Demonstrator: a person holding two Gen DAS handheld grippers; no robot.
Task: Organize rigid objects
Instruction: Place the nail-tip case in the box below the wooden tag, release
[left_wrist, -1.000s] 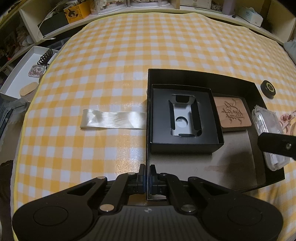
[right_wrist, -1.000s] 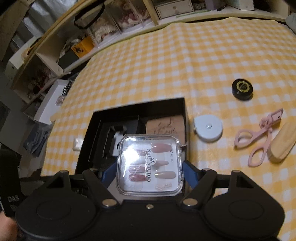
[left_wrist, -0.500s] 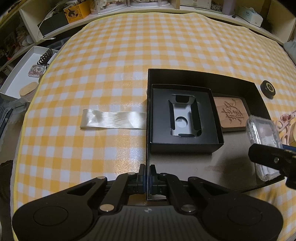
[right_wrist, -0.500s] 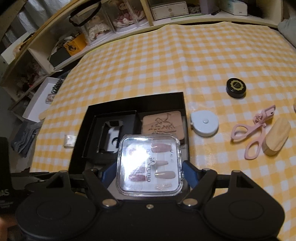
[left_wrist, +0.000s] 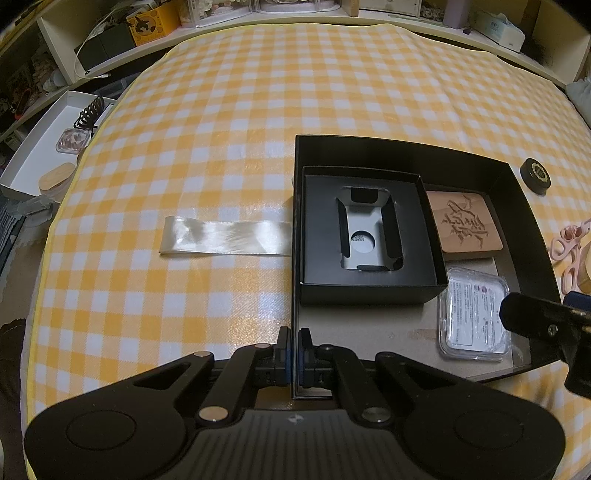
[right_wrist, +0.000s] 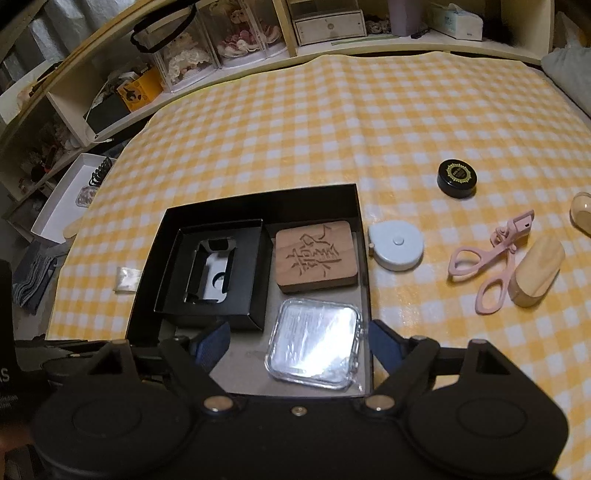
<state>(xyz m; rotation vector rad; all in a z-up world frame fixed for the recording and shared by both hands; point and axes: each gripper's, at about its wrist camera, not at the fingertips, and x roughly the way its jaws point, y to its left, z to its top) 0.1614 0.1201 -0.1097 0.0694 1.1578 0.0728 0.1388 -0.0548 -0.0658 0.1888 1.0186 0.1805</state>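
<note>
The clear plastic case (right_wrist: 316, 347), which was sitting between the right tongs' pads a second ago, is now lying flat on the floor of the black tray (right_wrist: 364, 295), in its near right corner, with its printed label facing up. Well left of the tray, a white box (left_wrist: 33, 162) is sitting off the table edge, and a strip of clear film (left_wrist: 225, 238) is lying on the checked cloth (left_wrist: 258, 110) with one end touching the tray's left wall. The left tongs (left_wrist: 294, 350) are pinching the tray's near left wall, their jaws closed tight on that thin edge. Inside the tray, a smaller black box (left_wrist: 367, 236) is filling the left part, with a carved wooden block (right_wrist: 317, 256) beside it on the right, and the clear plastic case is resting just in front of the block. The right tongs (right_wrist: 297, 349) are opening, their blue pads standing clear on either side of the case and gripping nothing. Just beside the tray's right wall a round pale tape measure (right_wrist: 397, 249) is lying; farther right are a black round tin (right_wrist: 457, 179), pink scissors (right_wrist: 491, 262) and a wooden piece (right_wrist: 537, 277) touching them.
</note>
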